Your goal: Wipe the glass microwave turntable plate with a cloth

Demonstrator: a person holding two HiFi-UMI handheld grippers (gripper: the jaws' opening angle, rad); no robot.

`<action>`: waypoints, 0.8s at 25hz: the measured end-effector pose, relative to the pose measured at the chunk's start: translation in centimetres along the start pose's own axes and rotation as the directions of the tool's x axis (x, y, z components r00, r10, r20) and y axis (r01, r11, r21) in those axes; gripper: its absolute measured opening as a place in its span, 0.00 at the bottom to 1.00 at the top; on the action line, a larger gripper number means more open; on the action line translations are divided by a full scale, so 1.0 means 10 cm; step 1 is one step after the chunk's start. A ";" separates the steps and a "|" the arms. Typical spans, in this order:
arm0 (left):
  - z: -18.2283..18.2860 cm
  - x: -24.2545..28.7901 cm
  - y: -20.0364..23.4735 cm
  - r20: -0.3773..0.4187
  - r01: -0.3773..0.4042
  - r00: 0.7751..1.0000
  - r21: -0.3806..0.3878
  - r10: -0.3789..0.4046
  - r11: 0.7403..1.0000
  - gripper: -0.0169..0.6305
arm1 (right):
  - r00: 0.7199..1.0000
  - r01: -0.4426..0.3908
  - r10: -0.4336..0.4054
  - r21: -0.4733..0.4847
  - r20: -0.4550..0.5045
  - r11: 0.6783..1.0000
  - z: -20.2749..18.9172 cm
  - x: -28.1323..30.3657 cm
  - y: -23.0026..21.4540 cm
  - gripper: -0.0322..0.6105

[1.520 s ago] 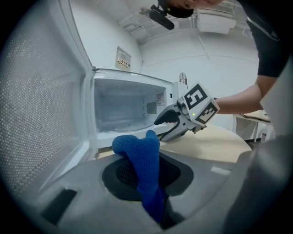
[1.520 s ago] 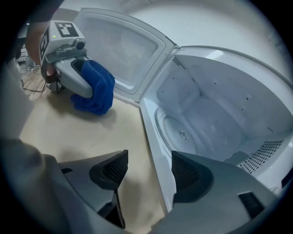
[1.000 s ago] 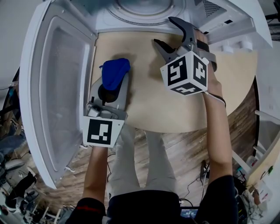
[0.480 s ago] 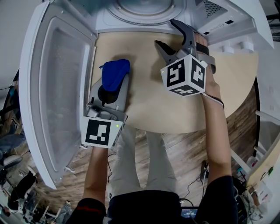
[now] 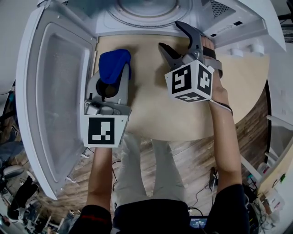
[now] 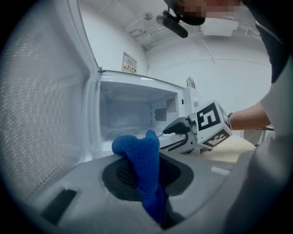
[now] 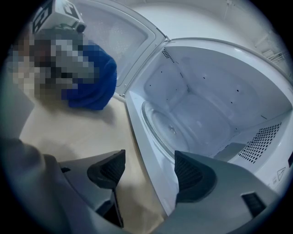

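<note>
Nearby, open microwave door (image 5: 55,91) beside blue cloth (image 5: 113,64), glass plate (image 7: 183,128) within.

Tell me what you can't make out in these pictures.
Glass plate: head view's top edge cuts off its far half.
Any dirt on it: too faint in the right gripper view.
Left gripper: a mosaic patch covers it in the right gripper view.
Blue cloth: its lower end hidden between the left jaws.

the left gripper (image 5: 113,68) has carried the blue cloth (image 5: 113,62) forward, nearer the microwave (image 5: 151,13) opening
</note>
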State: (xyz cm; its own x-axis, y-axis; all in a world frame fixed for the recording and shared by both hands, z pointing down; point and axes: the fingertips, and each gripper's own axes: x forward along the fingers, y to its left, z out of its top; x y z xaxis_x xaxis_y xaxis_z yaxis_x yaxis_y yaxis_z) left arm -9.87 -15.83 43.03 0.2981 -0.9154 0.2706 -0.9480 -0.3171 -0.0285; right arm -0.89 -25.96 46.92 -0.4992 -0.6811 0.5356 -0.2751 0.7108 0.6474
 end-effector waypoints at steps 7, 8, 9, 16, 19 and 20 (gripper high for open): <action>0.43 0.24 0.10 0.081 -0.014 0.997 0.059 0.010 0.998 0.11 | 1.000 0.000 0.000 0.001 0.004 1.000 0.01 -0.01 0.00 0.51; 0.50 0.27 0.12 0.092 -0.019 0.996 0.069 0.013 0.997 0.11 | 1.000 0.000 0.000 0.001 0.004 1.000 0.00 -0.01 0.00 0.51; 0.57 0.29 0.13 0.102 -0.026 0.995 0.075 0.018 0.997 0.11 | 1.000 -0.001 0.001 0.001 0.003 1.000 0.00 -0.01 0.00 0.51; 0.88 0.55 0.32 0.140 -0.119 0.986 0.206 0.091 0.971 0.11 | 1.000 -0.001 0.001 0.001 0.010 1.000 0.01 0.00 0.00 0.51; 0.94 0.66 0.38 0.142 -0.152 0.982 0.234 0.121 0.960 0.11 | 1.000 -0.001 0.001 0.000 0.017 1.000 0.01 -0.01 0.01 0.51; 0.97 0.70 0.39 0.145 -0.153 0.982 0.227 0.122 0.962 0.11 | 1.000 0.000 0.000 0.000 0.019 1.000 0.01 -0.01 0.01 0.51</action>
State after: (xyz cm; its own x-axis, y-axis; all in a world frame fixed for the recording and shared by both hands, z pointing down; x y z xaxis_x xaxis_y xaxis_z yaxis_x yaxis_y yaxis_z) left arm -10.40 -25.88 35.47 0.1934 -0.9734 0.1230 -0.9320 -0.2215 -0.2870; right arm -0.94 -25.82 46.88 -0.5145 -0.6774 0.5258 -0.2745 0.7110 0.6475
